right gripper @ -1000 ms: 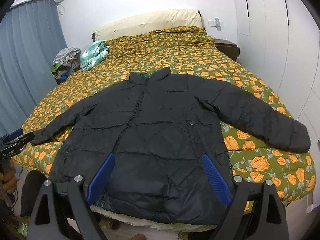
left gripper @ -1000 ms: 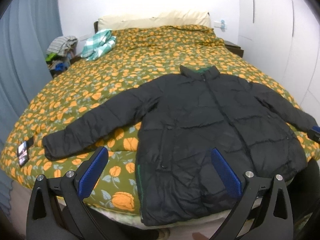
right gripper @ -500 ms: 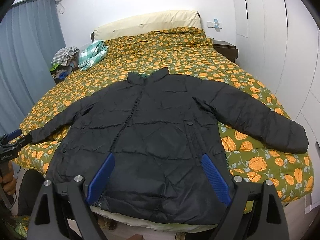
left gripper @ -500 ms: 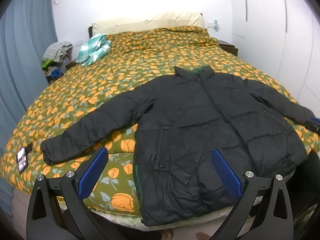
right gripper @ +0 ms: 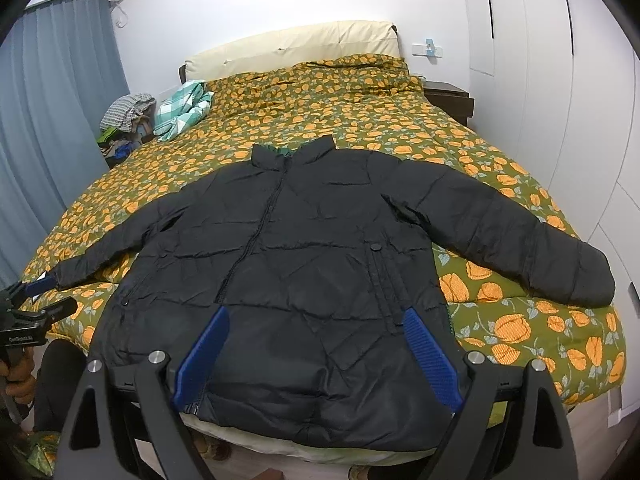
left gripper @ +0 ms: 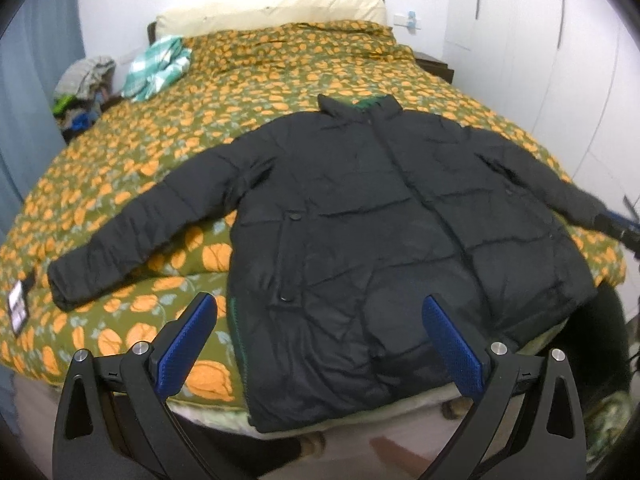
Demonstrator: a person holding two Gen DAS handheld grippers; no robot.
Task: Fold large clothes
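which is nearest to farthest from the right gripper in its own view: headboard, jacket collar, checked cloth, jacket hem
1. jacket hem, just past the right gripper
2. jacket collar, mid-bed
3. checked cloth, far left of the bed
4. headboard, against the back wall

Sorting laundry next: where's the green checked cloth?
The green checked cloth lies at the bed's far left corner in the right wrist view, beside the clothes pile.

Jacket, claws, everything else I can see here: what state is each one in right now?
Black jacket: spread flat, front up, zipped, sleeves out.
Left claw: open, empty.
Right claw: open, empty.
Bedspread: covering the bed, lumpy near the pillows.
Checked cloth: crumpled.
Clothes pile: heaped beside the bed.
Curtain: drawn.
Wardrobe doors: closed.
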